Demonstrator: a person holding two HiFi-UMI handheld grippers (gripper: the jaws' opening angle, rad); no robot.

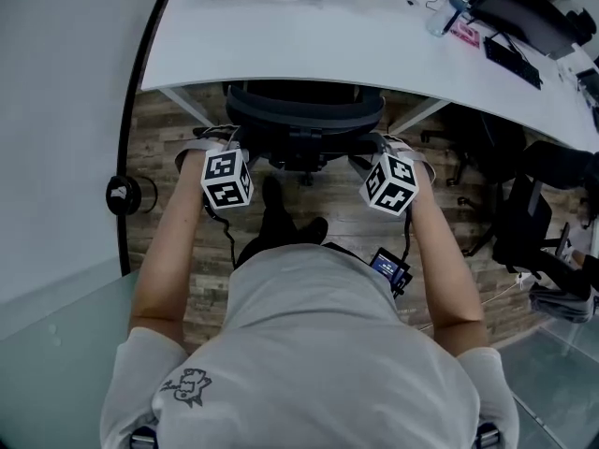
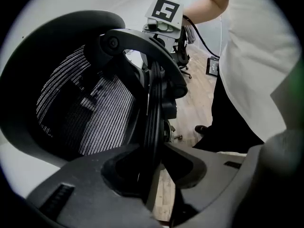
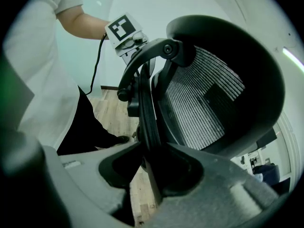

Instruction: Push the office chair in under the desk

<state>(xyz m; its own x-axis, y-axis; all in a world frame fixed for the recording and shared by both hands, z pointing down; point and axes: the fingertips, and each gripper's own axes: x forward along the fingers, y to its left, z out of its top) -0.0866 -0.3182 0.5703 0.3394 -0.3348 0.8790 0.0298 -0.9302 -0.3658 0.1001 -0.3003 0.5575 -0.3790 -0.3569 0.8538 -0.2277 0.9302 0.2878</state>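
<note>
Already partly in, the black mesh-backed office chair (image 1: 304, 110) stands on the wood-plank floor (image 1: 168, 129). The top of its backrest is just at the near edge of the white curved table (image 1: 393, 50), and its seat is hidden beneath. The backrest's long axis runs side to side, roughly along that edge, and lies straight ahead of the person. The left hand-held gripper (image 1: 217, 143) is clamped on the thin black rear frame bar (image 2: 153, 103) at one end of the backrest. The right hand-held gripper (image 1: 382, 146) is closed on the same bar at the other end. Both arms are about equally near, so a level push away from the body should carry the chair in squarely. The slanted white table legs (image 1: 192, 108) flank it with room on both sides. Other black chairs (image 1: 524, 213) stand well apart to the right.
</note>
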